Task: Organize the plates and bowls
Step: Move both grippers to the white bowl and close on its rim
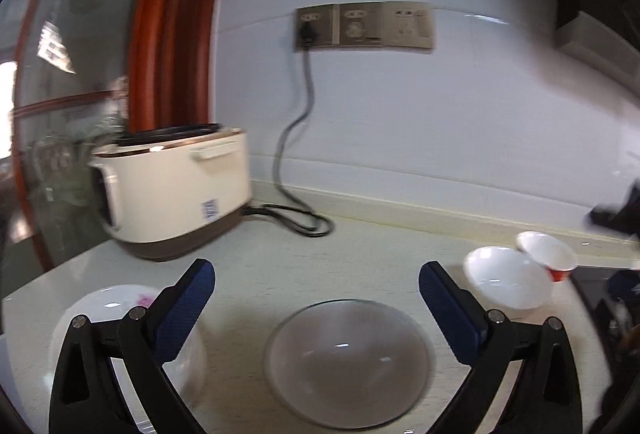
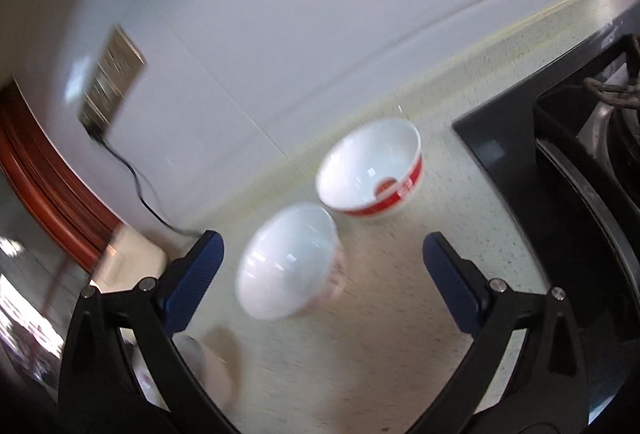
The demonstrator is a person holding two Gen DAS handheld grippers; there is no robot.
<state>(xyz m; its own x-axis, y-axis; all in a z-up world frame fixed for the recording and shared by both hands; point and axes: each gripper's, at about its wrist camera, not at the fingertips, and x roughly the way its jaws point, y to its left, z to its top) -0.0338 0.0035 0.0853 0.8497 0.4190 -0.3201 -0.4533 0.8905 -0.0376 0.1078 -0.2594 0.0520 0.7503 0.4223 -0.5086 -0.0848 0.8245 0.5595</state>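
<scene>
Clear glass sits between the spread blue pads of my left hand-held gripper [image 1: 317, 308]: a glass bowl [image 1: 349, 362], empty, on the pale speckled table [image 1: 360, 246], with neither pad touching it. Only this left view shows it, along with a white bowl with a pink print [image 1: 120, 318] partly behind the left finger, and a cream rice cooker [image 1: 176, 186] plugged into the wall sockets [image 1: 364, 25].

My right hand-held gripper [image 2: 323, 276] is likewise released, its jaws wide, holding nothing. Its view gives the two far bowls up close: a blurred white bowl [image 2: 290, 260] ahead of the fingers, empty, and just beyond it a red-banded white bowl [image 2: 374, 170], also empty. Only here does the black gas stove [image 2: 568, 170] show clearly, at the right.
</scene>
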